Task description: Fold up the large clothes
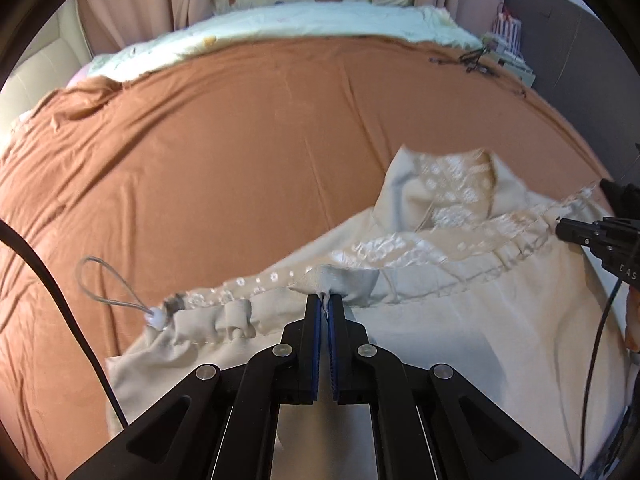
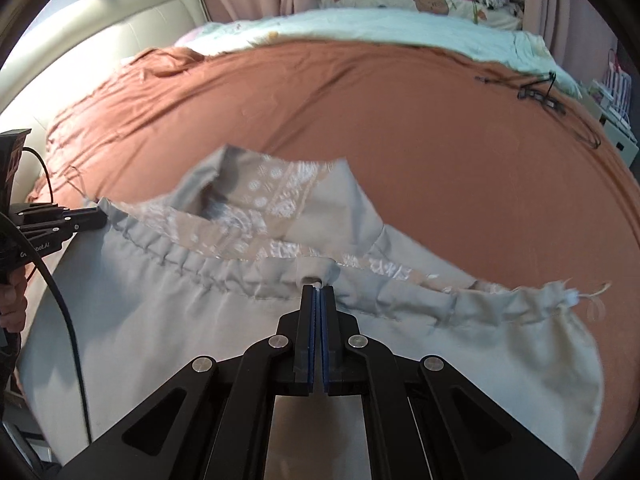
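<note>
A large beige garment (image 1: 460,320) with a gathered drawstring hem and a shiny patterned lining lies on an orange-brown bed sheet (image 1: 224,152). My left gripper (image 1: 325,300) is shut on a pinch of that hem, left of the middle. A grey cord loop with a white toggle (image 1: 156,318) hangs off the hem's left end. In the right wrist view my right gripper (image 2: 319,291) is shut on the hem of the garment (image 2: 160,340) further right. Each gripper shows in the other's view: the right gripper (image 1: 562,230) at the far right, the left gripper (image 2: 102,216) at the far left.
The sheet (image 2: 440,152) covers a wide bed, bare beyond the garment. A pale quilt (image 1: 320,20) and stuffed toys lie at the far end. Black cables (image 2: 540,92) rest on the sheet's far right. A cream padded headboard (image 2: 120,28) is on the left. A hand (image 2: 12,300) holds the left gripper.
</note>
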Tool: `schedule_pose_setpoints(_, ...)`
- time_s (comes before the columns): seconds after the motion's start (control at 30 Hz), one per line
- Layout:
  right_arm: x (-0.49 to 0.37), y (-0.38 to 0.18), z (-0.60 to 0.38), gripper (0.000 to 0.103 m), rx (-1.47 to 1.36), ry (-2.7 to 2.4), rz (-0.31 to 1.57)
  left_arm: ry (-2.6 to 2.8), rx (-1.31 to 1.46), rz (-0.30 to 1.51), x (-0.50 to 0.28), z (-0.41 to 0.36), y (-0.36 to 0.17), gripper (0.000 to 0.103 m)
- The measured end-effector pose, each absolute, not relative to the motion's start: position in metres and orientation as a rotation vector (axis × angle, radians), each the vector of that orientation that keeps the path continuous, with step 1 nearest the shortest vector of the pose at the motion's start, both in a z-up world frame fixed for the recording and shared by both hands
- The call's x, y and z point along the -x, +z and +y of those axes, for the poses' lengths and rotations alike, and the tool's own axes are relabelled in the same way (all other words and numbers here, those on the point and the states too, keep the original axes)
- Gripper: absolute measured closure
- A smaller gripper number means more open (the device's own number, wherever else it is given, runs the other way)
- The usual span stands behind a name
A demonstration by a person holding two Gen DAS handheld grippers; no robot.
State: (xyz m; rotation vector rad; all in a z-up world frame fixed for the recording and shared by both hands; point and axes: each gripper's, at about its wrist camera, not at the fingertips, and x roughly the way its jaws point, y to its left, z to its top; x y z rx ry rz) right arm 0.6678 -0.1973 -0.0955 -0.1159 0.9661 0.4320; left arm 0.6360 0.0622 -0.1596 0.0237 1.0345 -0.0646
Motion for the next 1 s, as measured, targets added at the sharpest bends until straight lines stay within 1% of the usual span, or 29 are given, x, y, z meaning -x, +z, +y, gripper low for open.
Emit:
schedule_pose_setpoints(0.1, -0.677, -0.114, -0.195, 0.103, 0.095, 0.423, 1.014, -0.059, -0.009, 1.088, -0.645, 0.068, -0.186, 0.099)
schedule_pose_setpoints(0.2, -0.679, -0.116, -0.198, 0.103, 0.047, 0.426, 1.015, -0.054, -0.024, 1.091, -0.646, 0.068, -0.196, 0.093)
schedule_pose_setpoints(0.23, -0.679, -0.114, -0.199, 0.103, 0.033, 0.428, 1.02, -0.046, -0.036, 1.091, -0.646, 0.066, -0.195, 0.088)
schedule_pose_setpoints(0.27, -0.677, -0.111, -0.201, 0.103, 0.018, 0.429, 1.021, -0.027, -0.046, 1.095, -0.645, 0.066, -0.192, 0.081)
schedule_pose_setpoints(0.3, -0.677, -0.108, -0.204, 0.101, 0.011, 0.43, 1.02, -0.019, -0.039, 1.097, -0.644, 0.066, -0.189, 0.077)
schedule_pose_setpoints(0.33, -0.673, -0.102, -0.206, 0.096, 0.006, 0.429, 1.015, -0.022, -0.019, 1.097, -0.642, 0.068, -0.186, 0.069)
schedule_pose_setpoints(0.37, -0.669, -0.097, -0.208, 0.09, -0.007, 0.433, 1.01, -0.033, 0.013, 1.091, -0.641, 0.071, -0.18, 0.063)
schedule_pose_setpoints(0.4, -0.665, -0.09, -0.208, 0.066, -0.018, 0.437, 1.006, -0.045, 0.046, 1.08, -0.636, 0.073, -0.173, 0.061)
schedule_pose_setpoints(0.43, -0.66, -0.084, -0.21, 0.038, -0.03, 0.44, 0.994, -0.048, 0.061, 1.069, -0.632, 0.073, -0.167, 0.055)
schedule_pose_setpoints(0.47, -0.653, -0.076, -0.212, 0.033, -0.036, 0.442, 0.978, -0.046, 0.066, 1.052, -0.624, 0.072, -0.158, 0.049)
schedule_pose_setpoints(0.5, -0.645, -0.071, -0.211, 0.033, -0.037, 0.449, 0.973, -0.043, 0.067, 1.04, -0.619, 0.072, -0.152, 0.045)
schedule_pose_setpoints(0.57, -0.634, -0.063, -0.211, 0.033, -0.045, 0.463, 0.975, -0.043, 0.075, 1.013, -0.604, 0.073, -0.138, 0.034)
schedule_pose_setpoints(0.63, -0.621, -0.054, -0.21, 0.033, -0.039, 0.46, 0.961, -0.04, 0.097, 0.993, -0.59, 0.074, -0.124, 0.031)
schedule_pose_setpoints(0.77, -0.596, -0.039, -0.211, 0.033, -0.058, 0.453, 0.967, -0.011, 0.142, 0.97, -0.558, 0.09, -0.105, 0.031)
schedule_pose_setpoints(1.0, -0.554, -0.019, -0.205, 0.034, -0.088, 0.453, 0.991, 0.044, 0.224, 0.938, -0.498, 0.12, -0.091, 0.031)
